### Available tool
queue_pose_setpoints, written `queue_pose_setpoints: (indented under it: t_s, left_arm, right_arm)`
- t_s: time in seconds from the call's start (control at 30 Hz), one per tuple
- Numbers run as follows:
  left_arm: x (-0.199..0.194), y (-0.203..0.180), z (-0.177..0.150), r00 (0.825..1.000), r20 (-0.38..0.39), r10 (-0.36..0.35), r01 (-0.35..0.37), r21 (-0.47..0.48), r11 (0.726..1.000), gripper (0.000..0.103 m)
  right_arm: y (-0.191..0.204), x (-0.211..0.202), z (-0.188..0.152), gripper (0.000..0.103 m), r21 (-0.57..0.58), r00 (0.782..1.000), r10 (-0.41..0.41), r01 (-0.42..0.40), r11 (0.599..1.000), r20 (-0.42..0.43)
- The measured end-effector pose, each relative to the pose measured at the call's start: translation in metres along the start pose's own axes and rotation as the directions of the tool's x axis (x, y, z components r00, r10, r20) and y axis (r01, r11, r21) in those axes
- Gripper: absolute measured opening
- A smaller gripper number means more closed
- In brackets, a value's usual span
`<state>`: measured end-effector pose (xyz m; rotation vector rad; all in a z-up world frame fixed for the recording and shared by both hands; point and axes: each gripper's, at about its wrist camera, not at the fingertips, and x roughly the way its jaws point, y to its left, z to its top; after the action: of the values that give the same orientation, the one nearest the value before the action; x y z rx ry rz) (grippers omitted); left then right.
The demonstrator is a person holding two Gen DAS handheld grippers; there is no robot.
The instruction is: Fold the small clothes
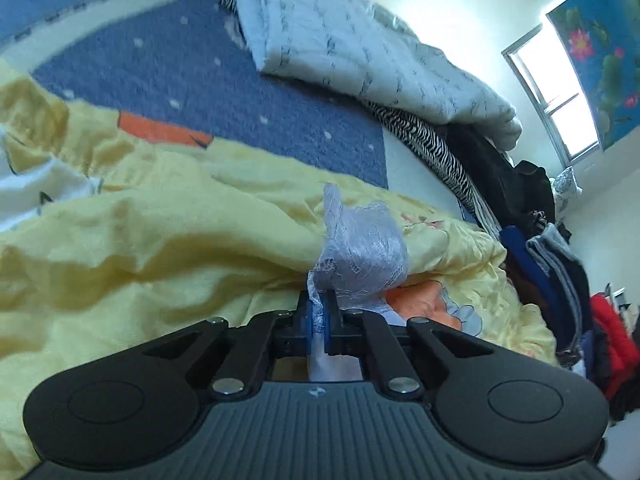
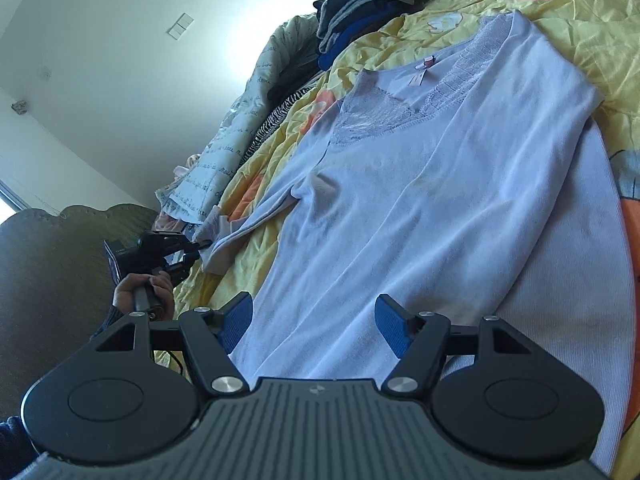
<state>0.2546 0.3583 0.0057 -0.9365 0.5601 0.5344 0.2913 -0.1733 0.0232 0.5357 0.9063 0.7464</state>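
Note:
A pale lilac long-sleeved top (image 2: 420, 200) with a lace neckline lies spread on a yellow cartoon-print bedsheet (image 2: 580, 12). My right gripper (image 2: 316, 322) is open, its blue pads either side of the top's lower body, just above the cloth. My left gripper (image 1: 319, 312) is shut on the lace cuff of the sleeve (image 1: 360, 256), held a little above the sheet (image 1: 160, 220). In the right wrist view the left gripper (image 2: 200, 245) shows at the left, holding the sleeve end (image 2: 218, 236) stretched out from the top.
A white quilt with script print (image 1: 360, 52) and a zebra-striped cloth (image 1: 432, 148) lie along the bed's far side. A pile of dark folded clothes (image 1: 556, 264) sits at the bed's end. A blue dotted blanket (image 1: 192, 80) lies beyond the sheet. A headboard (image 2: 60, 248) stands left.

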Motion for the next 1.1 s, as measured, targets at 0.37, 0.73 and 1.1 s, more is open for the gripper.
queue_pose_setpoints:
  t_s: [0.37, 0.73, 1.1]
  left_arm:
    - [-0.208, -0.131, -0.148, 0.738, -0.048, -0.673, 0.432, 0.800, 0.417, 0.005]
    - [-0.190, -0.121, -0.311, 0.694, -0.561, -0.450, 0.646, 0.762, 0.046, 0.005]
    - [-0.191, -0.123, -0.303, 0.688, -0.554, -0.469, 0.668, 0.736, 0.110, 0.005]
  right_arm:
    - [-0.039, -0.021, 0.003, 0.076, 0.275, 0.987, 0.114, -0.141, 0.951, 0.110]
    - [-0.099, -0.050, -0.035, 0.080, 0.579, 0.947, 0.199, -0.312, 0.753, 0.251]
    - [-0.055, -0.090, -0.066, 0.085, 0.427, 0.982, 0.155, -0.187, 0.885, 0.110]
